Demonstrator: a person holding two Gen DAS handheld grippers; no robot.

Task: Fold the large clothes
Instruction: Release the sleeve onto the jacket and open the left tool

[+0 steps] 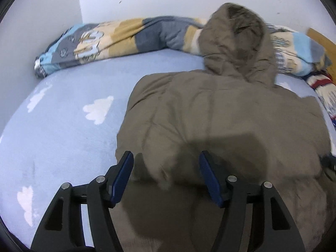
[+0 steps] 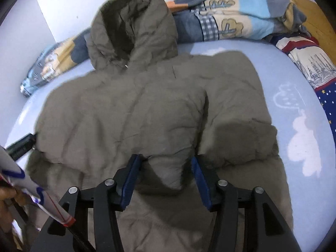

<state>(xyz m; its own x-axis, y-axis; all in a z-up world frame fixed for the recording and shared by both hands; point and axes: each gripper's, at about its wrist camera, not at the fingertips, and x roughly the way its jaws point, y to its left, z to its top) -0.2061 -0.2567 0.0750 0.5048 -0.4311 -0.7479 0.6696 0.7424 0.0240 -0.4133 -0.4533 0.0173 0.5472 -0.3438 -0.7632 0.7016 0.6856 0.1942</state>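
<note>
A large olive-brown padded hooded coat (image 1: 220,113) lies flat on the bed, its hood (image 1: 237,40) pointing to the far wall. It fills the right wrist view (image 2: 126,109), where a sleeve (image 2: 235,105) lies folded in along its right side. My left gripper (image 1: 166,163) is open, its blue pads just above the coat's near left part. My right gripper (image 2: 164,163) is open over the coat's lower middle, with a bump of fabric between the jaws but not pinched. The left gripper's tip (image 2: 23,142) shows at the coat's left edge.
The bed has a light blue sheet (image 1: 63,126) with white clouds. A rolled patterned blanket (image 1: 117,40) lies along the far wall. A navy star-print quilt (image 2: 315,69) sits at the right, by a wooden headboard (image 2: 310,14).
</note>
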